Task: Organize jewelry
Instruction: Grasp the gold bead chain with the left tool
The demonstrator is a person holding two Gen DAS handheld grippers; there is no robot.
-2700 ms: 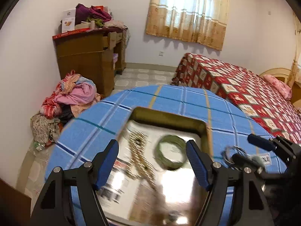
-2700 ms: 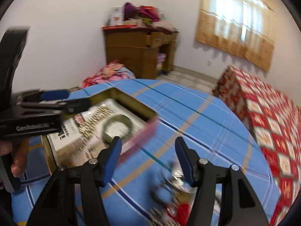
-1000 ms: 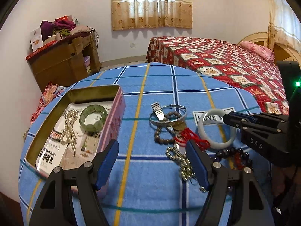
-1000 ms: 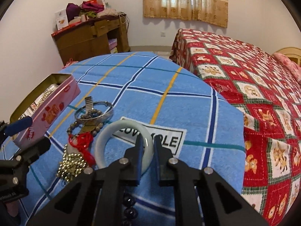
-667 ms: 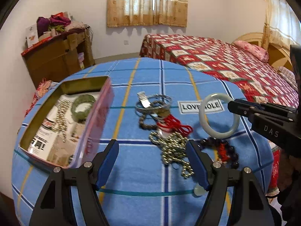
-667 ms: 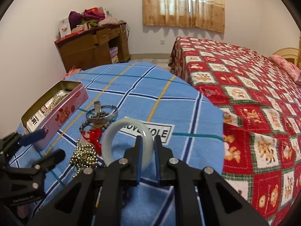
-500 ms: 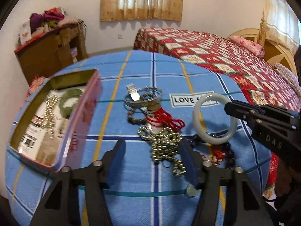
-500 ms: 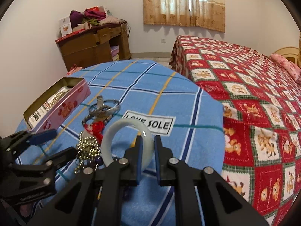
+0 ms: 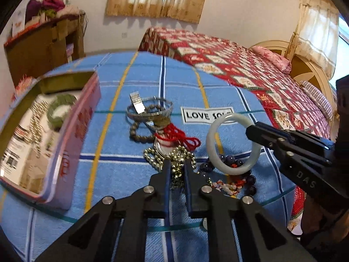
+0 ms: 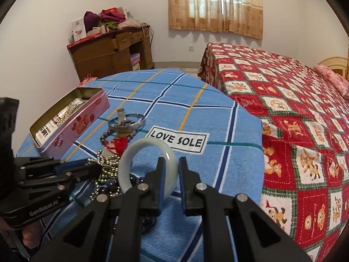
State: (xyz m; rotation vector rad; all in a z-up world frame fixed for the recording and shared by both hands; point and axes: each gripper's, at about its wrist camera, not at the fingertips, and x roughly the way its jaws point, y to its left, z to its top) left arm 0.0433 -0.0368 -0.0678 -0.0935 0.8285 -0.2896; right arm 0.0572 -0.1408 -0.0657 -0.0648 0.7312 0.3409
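**Two tongs at the jewelry pile: chain being gripped, bangle held clear**

Two grips are noted. The right tongs (image 10: 170,170) are clamped narrow on the pale bangle (image 10: 130,163), which is held on edge above the heap and not resting on the cloth. The jaws of the left tongs (image 9: 176,170) are closing, nearly together, with the gold bead chain (image 9: 177,156) between them; whether the pads already press on the beads cannot be told.

Step in hand, as judged: the chain is to be gripped, lifted and carried to the pink tin (image 9: 72,131).

Notes for doing it well:
- The closing should be finished before any lift; a loose chain is likely to slip from a half-made grip.
- The chain lies tangled against the red cord (image 9: 181,136) and the dark bead bracelet (image 9: 226,163). A slow, straight lift is advised, so that neighbours are not dragged along.
- The bangle should be kept clear of the pile while the chain comes up, since the right tongs hang just beside it.
- The chain will trail below the jaws, so the tin's wall should be cleared with height to spare.

Positions: the chain is directly at the left tongs' tips, in the middle of the blue checked tablecloth (image 9: 130,76). The tin stands open to the left, well apart from the pile, with a green bracelet (image 9: 60,108) and another bead chain (image 9: 38,120) already inside. A silver bangle (image 9: 150,110) and a brown bead bracelet (image 9: 136,134) lie beyond the tips, untouched.
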